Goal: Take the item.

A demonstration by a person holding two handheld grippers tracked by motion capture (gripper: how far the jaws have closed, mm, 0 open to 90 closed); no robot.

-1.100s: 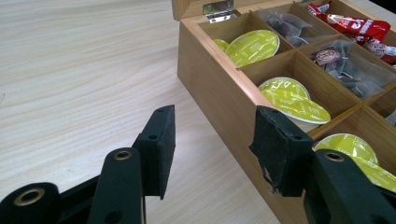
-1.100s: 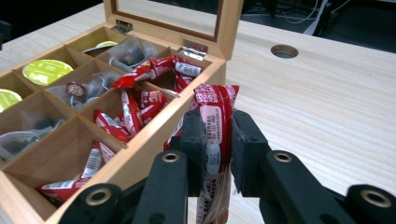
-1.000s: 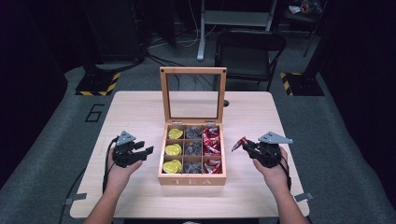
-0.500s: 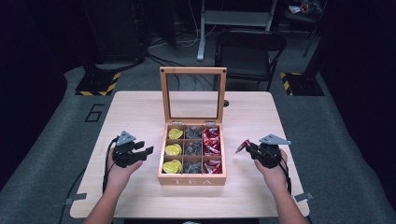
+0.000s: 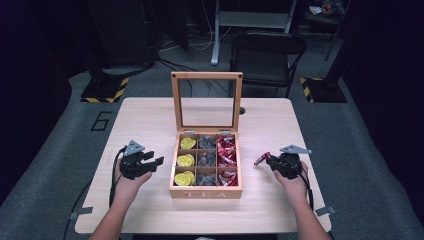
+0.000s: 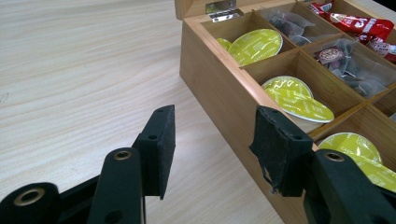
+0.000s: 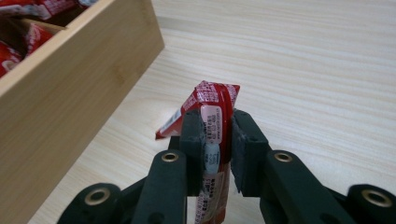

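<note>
Right of open wooden tea box (image 5: 205, 187), above pale wood tabletop (image 5: 280, 125): right tongs (image 7: 215, 126) pinching crinkled red foil sachet (image 7: 212, 109); left tongs (image 6: 212, 140) spread, empty. Risk: thin edge-grip, sachet slipping out.

The left gripper (image 5: 150, 162), at lower left of the high view, rests with jaws parted and nothing between them. The right gripper (image 5: 265, 160), at lower right, has its jaws clamped together, forearm entering from the bottom edge.
</note>
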